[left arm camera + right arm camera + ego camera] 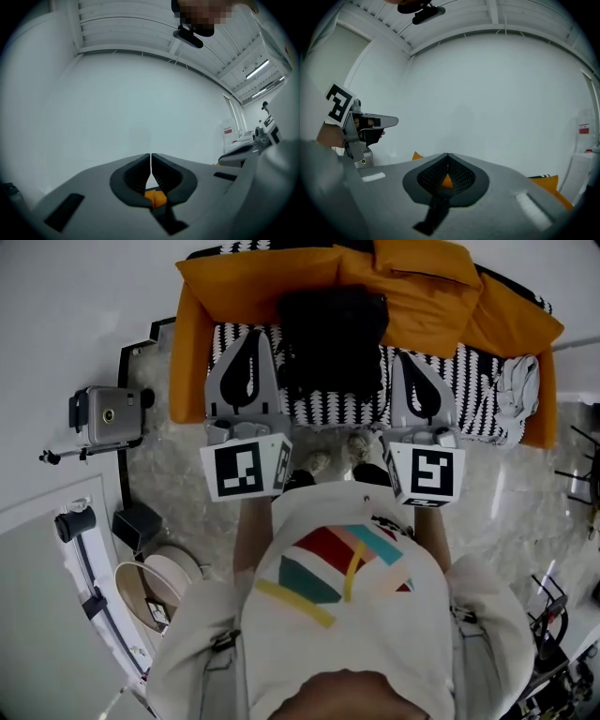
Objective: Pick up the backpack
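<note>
A black backpack (333, 338) lies on the black-and-white patterned seat of a sofa (469, 381), against its orange back. My left gripper (250, 341) points at the sofa just left of the backpack, shut and empty. On the backpack's right, my right gripper (417, 362) is likewise shut with nothing in it. Neither touches the backpack. In the left gripper view the gripper (150, 161) has its jaws pressed together and faces a white wall. The right gripper view shows that gripper (447, 161) with jaws closed too, and the left gripper (351, 123) beside it.
An orange cushion (422, 261) lies on the sofa back and a white cloth (518, 388) on its right end. A camera on a stand (108, 413) and a round roll (161, 585) are on the floor at left. Racks stand at the lower right (553, 615).
</note>
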Demonstrator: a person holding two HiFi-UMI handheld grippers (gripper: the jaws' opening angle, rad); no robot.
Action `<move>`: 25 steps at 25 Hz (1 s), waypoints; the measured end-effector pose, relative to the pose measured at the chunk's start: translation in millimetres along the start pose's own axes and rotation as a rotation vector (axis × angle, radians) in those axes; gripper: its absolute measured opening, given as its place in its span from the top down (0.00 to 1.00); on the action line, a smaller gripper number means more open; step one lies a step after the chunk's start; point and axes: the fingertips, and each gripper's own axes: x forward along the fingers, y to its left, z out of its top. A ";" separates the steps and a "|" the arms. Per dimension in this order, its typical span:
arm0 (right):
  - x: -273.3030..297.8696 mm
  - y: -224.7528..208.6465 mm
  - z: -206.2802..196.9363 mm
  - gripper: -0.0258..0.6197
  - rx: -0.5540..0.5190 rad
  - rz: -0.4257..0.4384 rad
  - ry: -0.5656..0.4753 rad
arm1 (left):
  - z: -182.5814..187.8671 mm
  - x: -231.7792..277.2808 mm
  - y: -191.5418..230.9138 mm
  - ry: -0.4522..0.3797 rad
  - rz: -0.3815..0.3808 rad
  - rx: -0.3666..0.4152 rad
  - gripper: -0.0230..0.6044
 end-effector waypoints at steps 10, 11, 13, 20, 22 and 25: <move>-0.3 -5.2 4.4 0.95 0.009 0.005 -0.018 | 1.6 8.8 -6.0 -0.012 -0.020 -0.011 0.93; 0.5 -5.6 4.8 0.95 0.009 0.003 -0.021 | 0.8 9.3 -5.0 -0.011 -0.020 -0.010 0.93; 3.6 -6.0 5.7 0.95 0.014 0.006 -0.026 | -2.6 12.0 -2.6 -0.007 -0.022 -0.005 0.93; 45.5 -20.7 6.0 0.95 -0.015 0.015 -0.043 | -20.8 57.8 23.2 -0.011 -0.034 0.000 0.93; 64.7 -24.1 10.0 0.95 -0.053 -0.008 -0.090 | -37.5 73.3 34.5 -0.001 -0.018 0.010 0.93; 82.0 -30.3 0.6 0.95 -0.050 -0.035 -0.102 | -68.3 80.9 37.7 0.013 -0.003 0.017 0.93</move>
